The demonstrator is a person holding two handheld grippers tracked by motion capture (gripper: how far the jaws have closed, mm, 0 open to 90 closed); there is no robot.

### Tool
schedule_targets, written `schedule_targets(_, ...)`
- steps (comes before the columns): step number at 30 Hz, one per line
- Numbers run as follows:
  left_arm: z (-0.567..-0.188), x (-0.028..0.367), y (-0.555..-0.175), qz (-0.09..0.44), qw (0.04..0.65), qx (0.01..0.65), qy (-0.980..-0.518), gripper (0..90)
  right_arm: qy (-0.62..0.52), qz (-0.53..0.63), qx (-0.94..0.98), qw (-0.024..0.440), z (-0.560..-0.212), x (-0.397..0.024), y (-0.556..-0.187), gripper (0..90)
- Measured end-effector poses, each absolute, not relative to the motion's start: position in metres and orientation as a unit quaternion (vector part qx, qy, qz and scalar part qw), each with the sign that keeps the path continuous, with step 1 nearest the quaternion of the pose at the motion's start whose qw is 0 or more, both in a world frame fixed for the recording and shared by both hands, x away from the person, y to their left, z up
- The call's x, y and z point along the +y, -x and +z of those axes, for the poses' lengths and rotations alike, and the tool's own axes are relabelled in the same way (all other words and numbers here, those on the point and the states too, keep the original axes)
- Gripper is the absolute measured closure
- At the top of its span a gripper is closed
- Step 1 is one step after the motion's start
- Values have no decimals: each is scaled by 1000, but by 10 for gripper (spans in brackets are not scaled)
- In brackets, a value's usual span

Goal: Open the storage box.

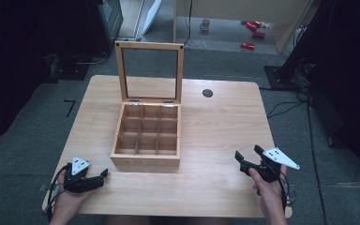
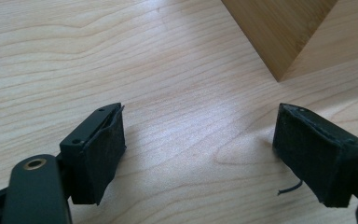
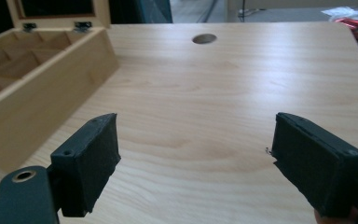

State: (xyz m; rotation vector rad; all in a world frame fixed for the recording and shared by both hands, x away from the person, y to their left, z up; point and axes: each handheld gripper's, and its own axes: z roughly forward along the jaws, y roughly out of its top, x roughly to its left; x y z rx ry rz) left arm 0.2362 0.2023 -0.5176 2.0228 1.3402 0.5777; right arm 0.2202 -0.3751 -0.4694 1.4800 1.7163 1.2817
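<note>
Both grippers, left [image 1: 104,175] and right [image 1: 248,155], rest near the surface's front corners, jaws wide, empty. The box [image 1: 146,136] stands open, apparently empty; likely next: closing its lid [image 1: 150,72].

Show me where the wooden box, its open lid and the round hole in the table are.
wooden box [image 1: 145,161], high view, on its front wall.
lid [image 1: 120,70], high view, on the left side of its frame.
round hole [image 1: 207,93], high view, on its dark middle.

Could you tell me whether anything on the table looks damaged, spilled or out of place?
Nothing stands out. The wooden box sits square on the table, lid upright, compartments empty. Both the left gripper and right gripper are open, holding nothing.
</note>
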Motion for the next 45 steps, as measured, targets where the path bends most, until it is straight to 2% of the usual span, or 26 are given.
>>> schedule_targets(20, -518, 202, -235, 218, 314, 508, -772, 127, -588, 412, 638, 280, -507, -421, -184, 141)
schedule_targets(28, -518, 202, -235, 218, 314, 509, -771, 126, -598, 370, 655, 274, -521, -424, -181, 141)
schedule_targets(45, -518, 202, -234, 218, 314, 509, -771, 126, -601, 312, 692, 251, -525, -417, -189, 129)
